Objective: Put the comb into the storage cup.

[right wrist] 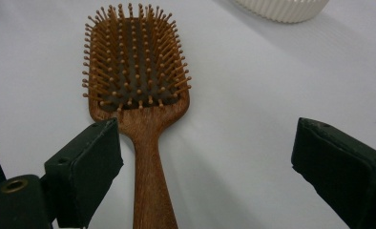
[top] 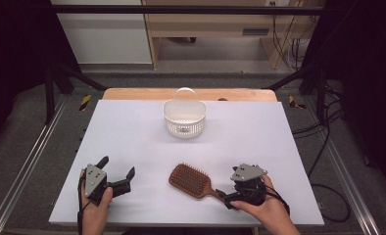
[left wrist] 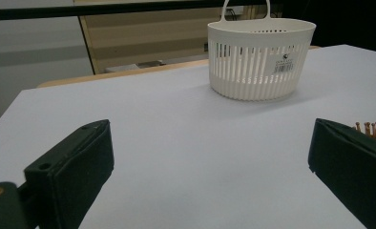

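Right gripper view: hairbrush [right wrist: 138,90] handle between open right gripper [right wrist: 205,167] jaws.

light: bright, even, overhead | shadows: soft | surroundings: dark | focus: near tool edges perhaps slightly blurred

A wooden hairbrush [top: 191,180] lies bristles-up at lower centre of a white table [top: 132,142], its handle apparently between the spread jaws of the right gripper [top: 224,196]. At lower left, the left gripper [top: 116,170] rests open. A white basket [top: 184,118] stands upper centre.
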Motion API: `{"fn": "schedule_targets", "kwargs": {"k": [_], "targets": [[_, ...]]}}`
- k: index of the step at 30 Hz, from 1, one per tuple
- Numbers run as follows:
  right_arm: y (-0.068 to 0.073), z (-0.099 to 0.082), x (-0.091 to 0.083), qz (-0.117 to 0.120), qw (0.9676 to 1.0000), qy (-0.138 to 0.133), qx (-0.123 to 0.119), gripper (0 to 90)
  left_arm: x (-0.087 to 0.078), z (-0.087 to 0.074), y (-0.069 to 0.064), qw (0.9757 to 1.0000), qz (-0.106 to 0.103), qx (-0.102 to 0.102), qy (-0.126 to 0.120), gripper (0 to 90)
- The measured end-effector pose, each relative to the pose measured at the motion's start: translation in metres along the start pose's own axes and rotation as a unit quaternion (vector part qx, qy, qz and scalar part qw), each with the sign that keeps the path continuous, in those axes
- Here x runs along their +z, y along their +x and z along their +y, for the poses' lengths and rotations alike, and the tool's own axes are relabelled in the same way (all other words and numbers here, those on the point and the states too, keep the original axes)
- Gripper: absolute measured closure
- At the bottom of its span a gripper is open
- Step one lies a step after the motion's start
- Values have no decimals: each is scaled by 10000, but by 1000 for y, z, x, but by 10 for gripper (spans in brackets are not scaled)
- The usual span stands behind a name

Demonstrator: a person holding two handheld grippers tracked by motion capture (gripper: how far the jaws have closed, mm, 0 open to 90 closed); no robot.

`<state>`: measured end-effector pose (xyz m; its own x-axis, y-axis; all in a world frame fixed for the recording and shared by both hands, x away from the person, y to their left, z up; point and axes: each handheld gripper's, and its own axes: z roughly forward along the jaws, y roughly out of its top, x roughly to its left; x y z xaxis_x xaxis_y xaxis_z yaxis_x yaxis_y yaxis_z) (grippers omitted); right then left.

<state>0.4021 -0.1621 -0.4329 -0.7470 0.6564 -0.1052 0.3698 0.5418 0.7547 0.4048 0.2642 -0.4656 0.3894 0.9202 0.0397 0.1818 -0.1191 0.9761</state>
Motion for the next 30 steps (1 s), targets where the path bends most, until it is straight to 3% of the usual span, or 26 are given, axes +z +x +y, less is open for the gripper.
{"fn": "schedule_targets", "kwargs": {"k": [11,30], "targets": [[6,4,9,163,9991,340,-203,105,0,0,-1,10000,-82,25,-13,17],[12,7,17,389,9963,708,-297,162,0,0,-2,9998,-168,67,-20,18]]}}
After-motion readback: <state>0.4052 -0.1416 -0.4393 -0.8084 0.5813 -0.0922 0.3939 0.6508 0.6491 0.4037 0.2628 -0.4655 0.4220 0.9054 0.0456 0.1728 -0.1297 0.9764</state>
